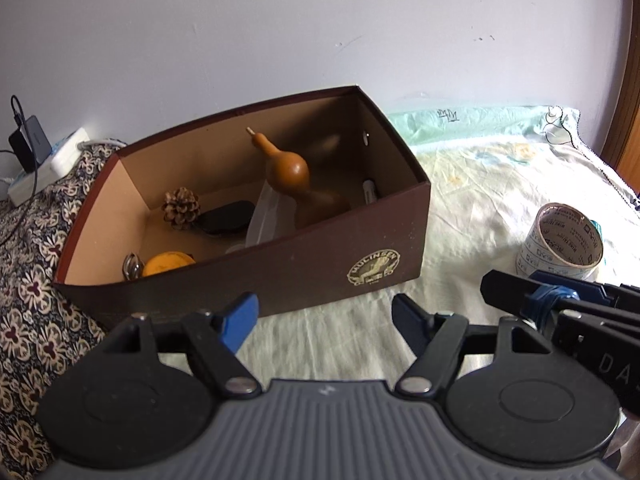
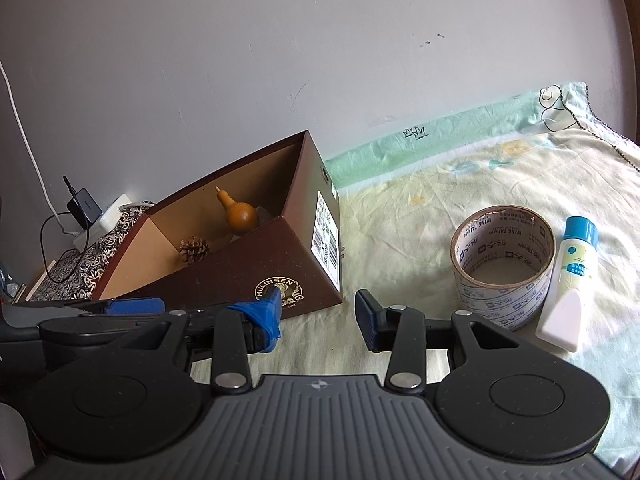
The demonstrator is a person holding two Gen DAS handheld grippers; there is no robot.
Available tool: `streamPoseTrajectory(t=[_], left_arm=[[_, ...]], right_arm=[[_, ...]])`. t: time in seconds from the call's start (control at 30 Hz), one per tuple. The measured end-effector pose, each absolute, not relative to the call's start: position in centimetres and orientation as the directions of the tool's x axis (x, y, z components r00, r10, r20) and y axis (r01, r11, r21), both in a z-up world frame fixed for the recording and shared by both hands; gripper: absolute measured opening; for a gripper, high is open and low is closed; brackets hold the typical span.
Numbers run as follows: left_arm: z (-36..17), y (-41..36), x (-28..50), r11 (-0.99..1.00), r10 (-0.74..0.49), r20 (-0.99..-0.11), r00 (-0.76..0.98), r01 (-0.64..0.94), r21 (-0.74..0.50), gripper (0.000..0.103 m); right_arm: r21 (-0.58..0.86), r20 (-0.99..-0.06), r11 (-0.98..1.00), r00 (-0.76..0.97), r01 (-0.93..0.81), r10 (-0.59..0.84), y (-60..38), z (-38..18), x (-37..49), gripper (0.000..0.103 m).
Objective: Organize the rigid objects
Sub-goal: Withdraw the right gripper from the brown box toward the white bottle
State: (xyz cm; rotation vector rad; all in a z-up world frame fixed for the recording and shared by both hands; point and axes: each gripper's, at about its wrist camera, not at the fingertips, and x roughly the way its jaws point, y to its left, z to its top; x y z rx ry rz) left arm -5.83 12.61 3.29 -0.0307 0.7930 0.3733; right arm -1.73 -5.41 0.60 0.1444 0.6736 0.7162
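An open brown shoe box [image 1: 280, 276] stands on the bed sheet. Inside it are a tan gourd [image 1: 288, 176], a pine cone [image 1: 181, 208], a black case [image 1: 226, 220], an orange round thing [image 1: 168, 264] and a white pen [image 1: 370, 192]. My left gripper [image 1: 324, 320] is open and empty, just short of the box's front wall. To the right, a tape roll [image 2: 504, 264] stands on the sheet with a white bottle with a blue cap [image 2: 572, 280] lying beside it. My right gripper [image 2: 318, 316] is open and empty, between the box [image 2: 224, 280] and the roll.
A patterned dark cloth [image 1: 36, 280] lies left of the box, with a power strip and black charger [image 1: 36, 160] behind it by the wall. A wooden frame [image 1: 632, 120] borders the bed at far right. Pale sheet [image 2: 420, 216] stretches behind the roll.
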Motion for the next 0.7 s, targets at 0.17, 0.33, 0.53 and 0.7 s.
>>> streamPoseTrajectory(t=[0.17,0.33,0.53,0.7], left_arm=[[1.9,12.4,-6.1,0.94,0.292,-0.725,0.624,-0.328,0.096,0.075],[0.9,11.9,-6.3,0.945,0.275,-0.74,0.613,-0.312,0.093,0.075],[-0.3,11.0,-6.3,0.959,0.23,-0.764,0.603,-0.272,0.073,0.076],[-1.2,9.1,-6.3,0.974,0.185,-0.772,0.607,-0.215,0.064,0.076]], right_arm=[[0.312,-0.539,0.768,0.561,-0.559,0.628,-5.8,-0.3,-2.2,0.025],[0.295,-0.559,0.783,0.566,-0.547,0.606,-6.5,-1.3,-2.7,0.025],[0.288,-0.576,0.812,0.585,-0.508,0.571,-8.2,-2.4,-2.8,0.025],[0.265,-0.578,0.837,0.616,-0.479,0.535,-10.2,-3.0,-3.2,0.025]])
